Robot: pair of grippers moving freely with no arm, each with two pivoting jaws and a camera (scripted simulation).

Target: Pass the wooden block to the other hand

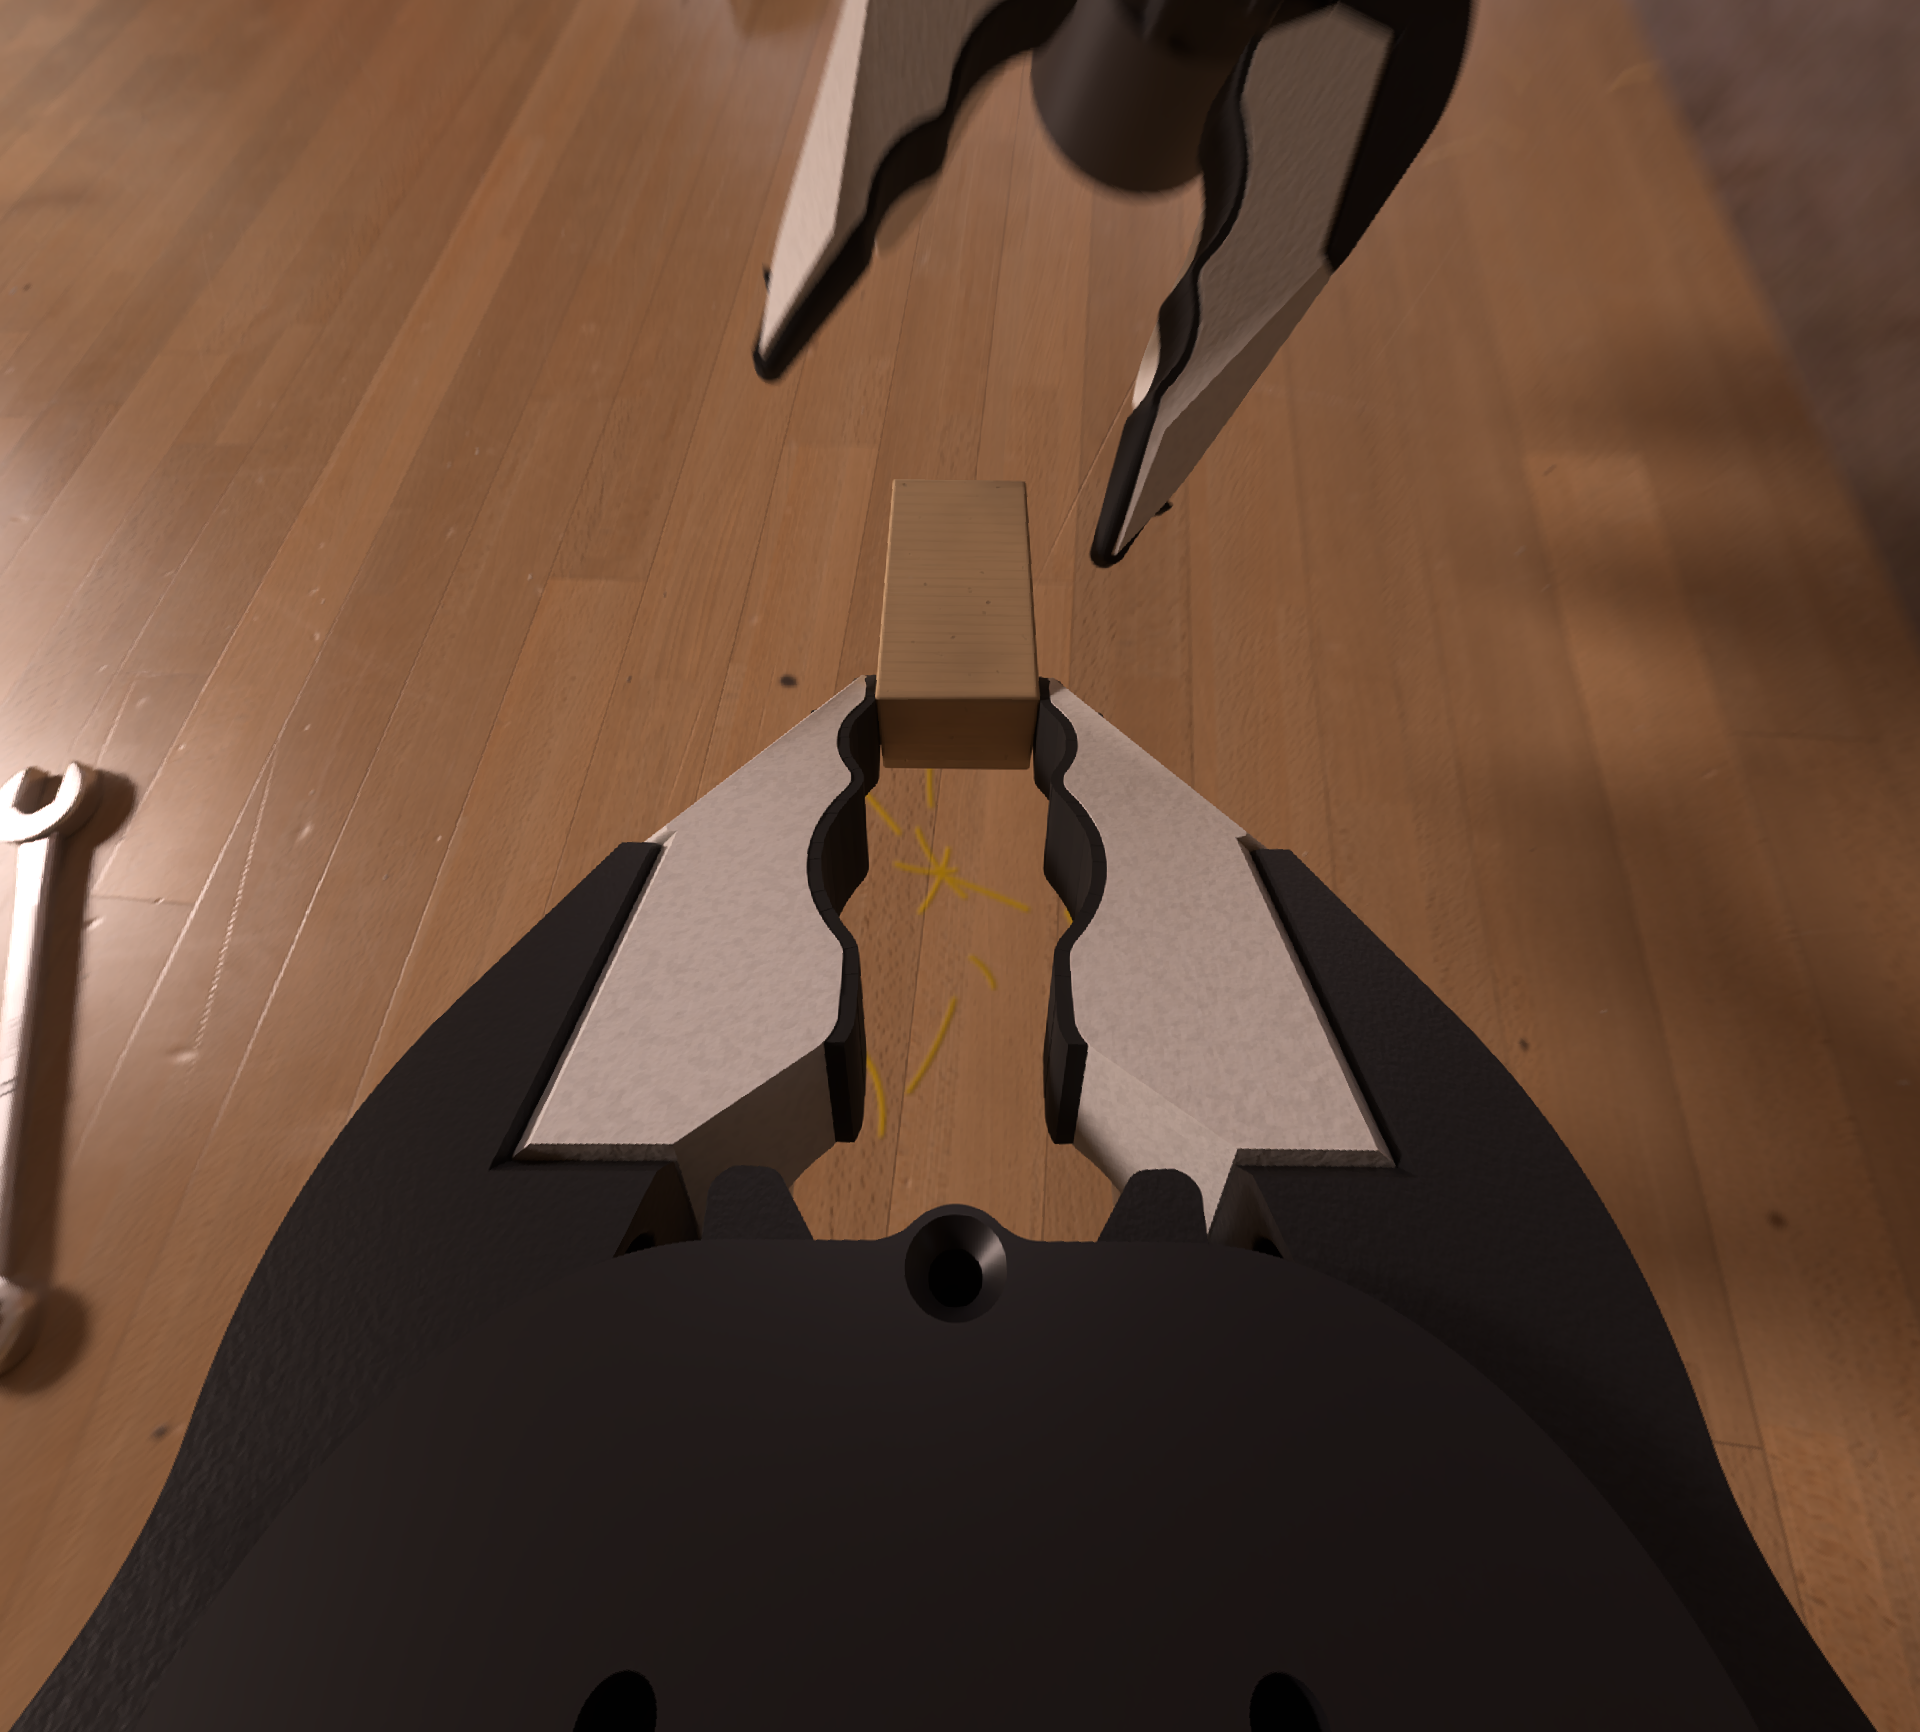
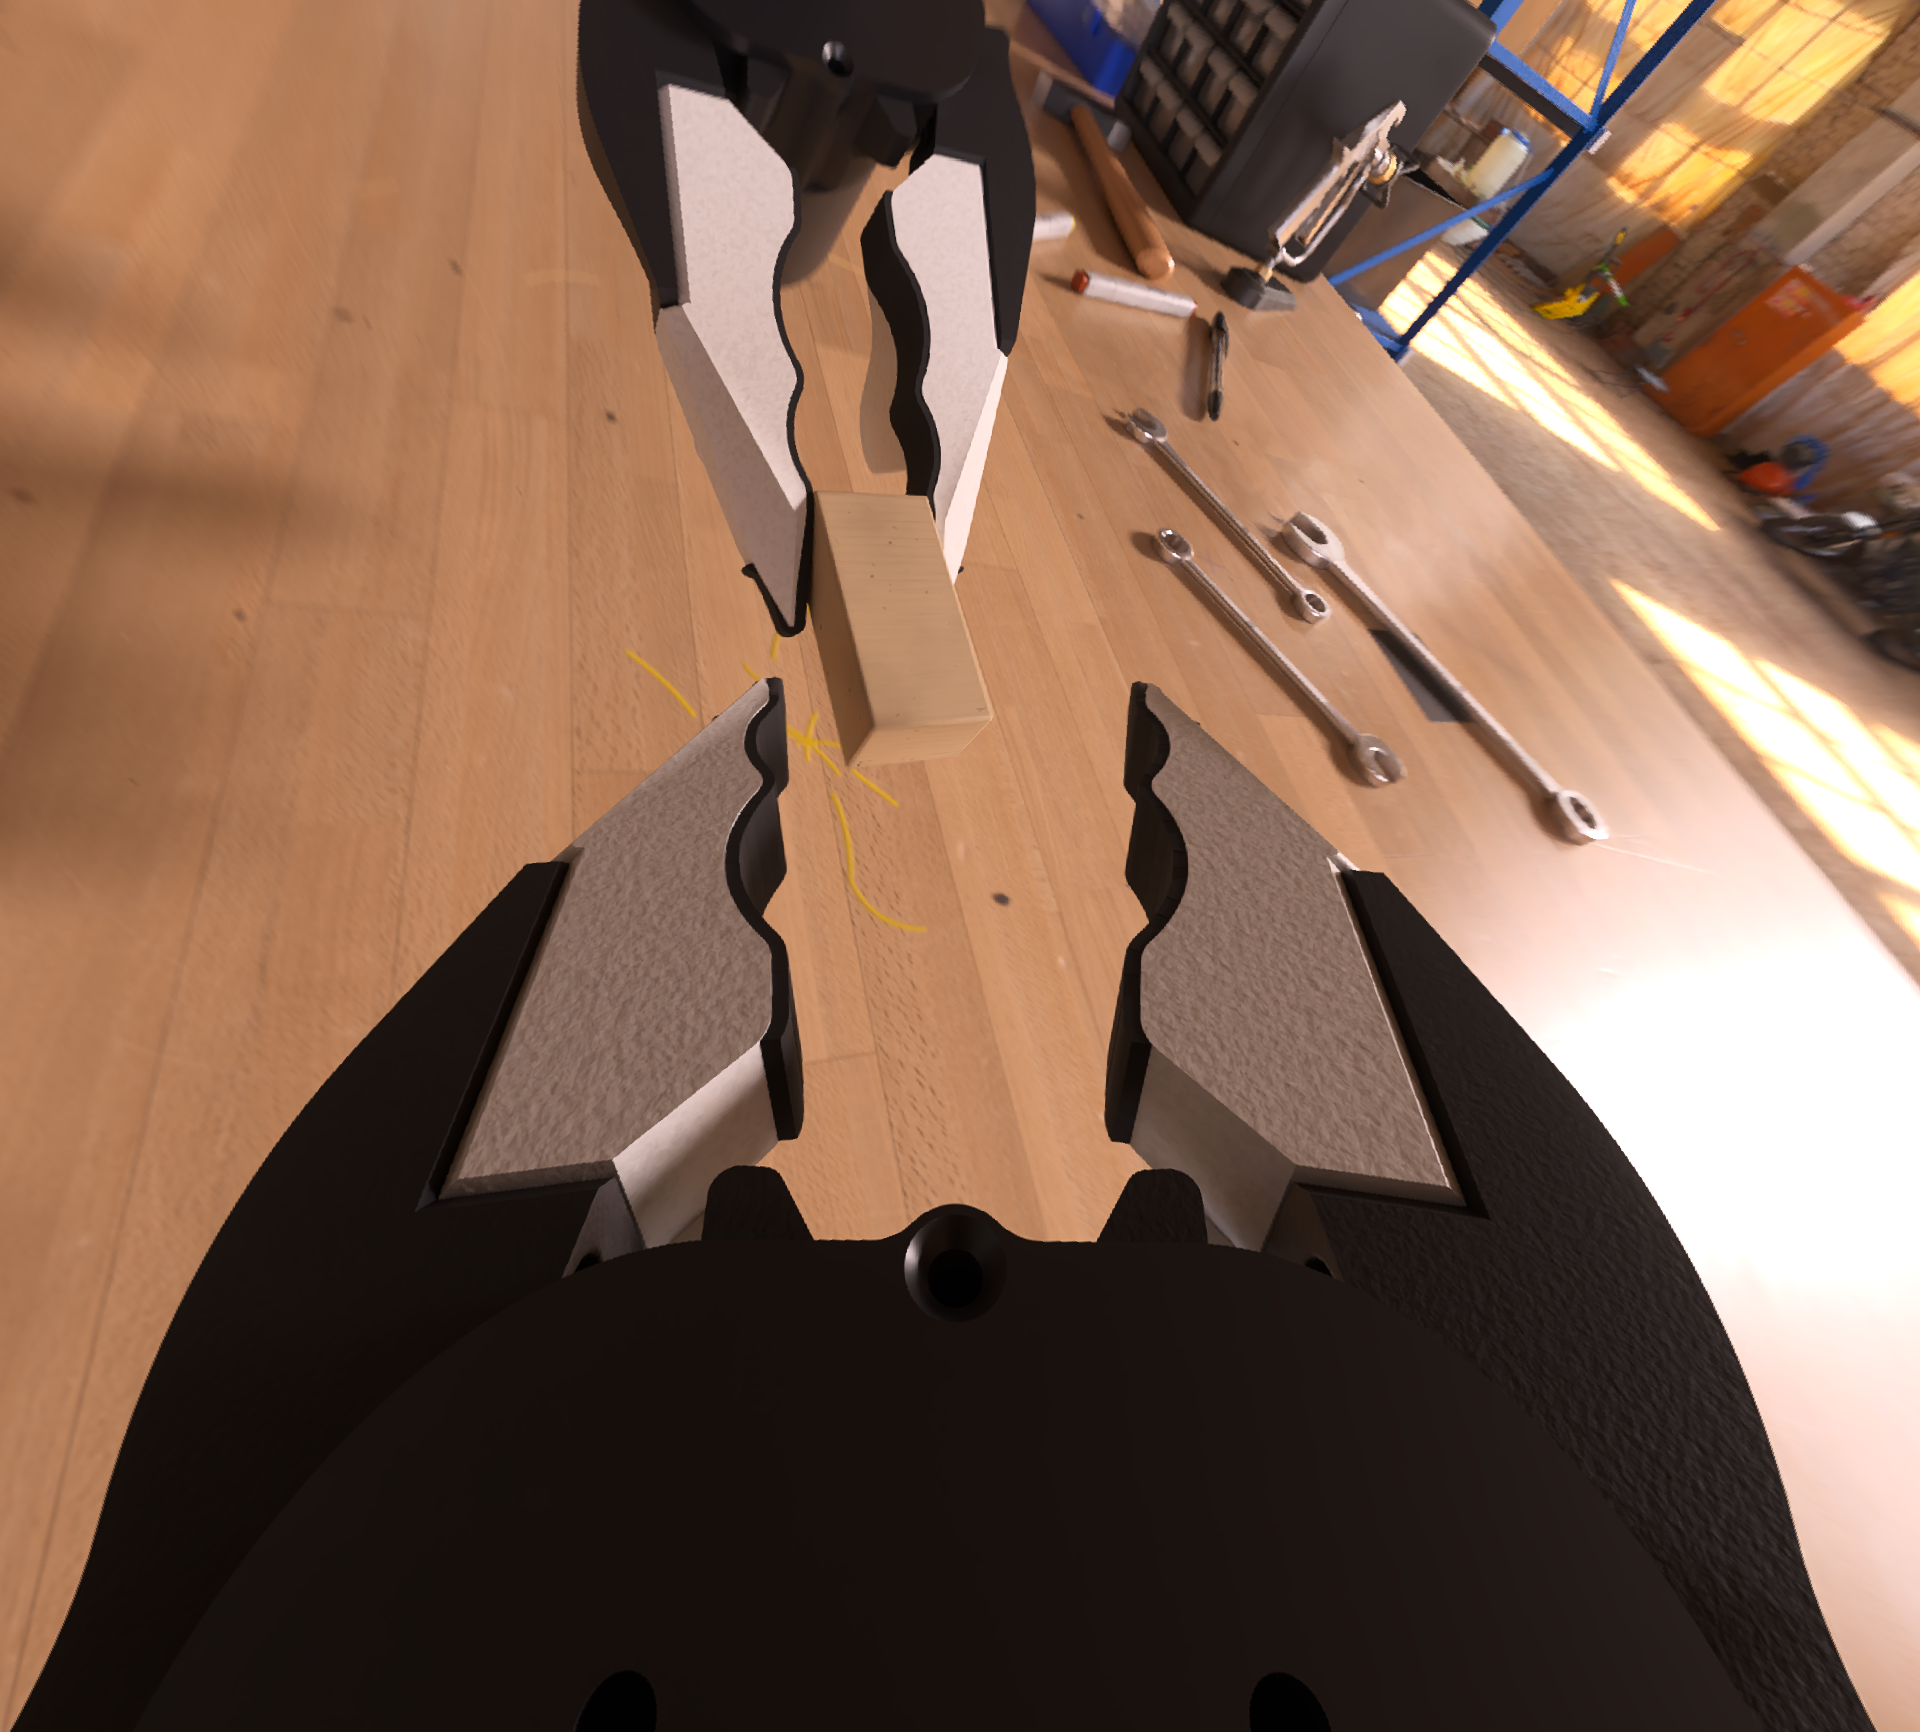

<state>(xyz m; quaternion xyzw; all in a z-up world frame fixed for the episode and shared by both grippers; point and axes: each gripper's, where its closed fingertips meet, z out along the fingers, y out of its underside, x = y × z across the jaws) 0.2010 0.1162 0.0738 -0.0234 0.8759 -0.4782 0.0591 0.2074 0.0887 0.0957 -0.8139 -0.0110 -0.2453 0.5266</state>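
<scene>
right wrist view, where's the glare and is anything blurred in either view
Right wrist view: strong sunlight washes out the table at its right edge; the wooden block is sharp. Left wrist view: the open right claw looks soft and blurred higher up, dim shadow covers the right side, and the block in the left claw is crisp.

We see a pale, smooth, matt wooden block [image 1: 958, 602] over a warm plank-wood counter [image 1: 416, 435] with a soft sheen; far right, the wrenches [image 2: 1262, 654] gleam as polished metal.
</scene>
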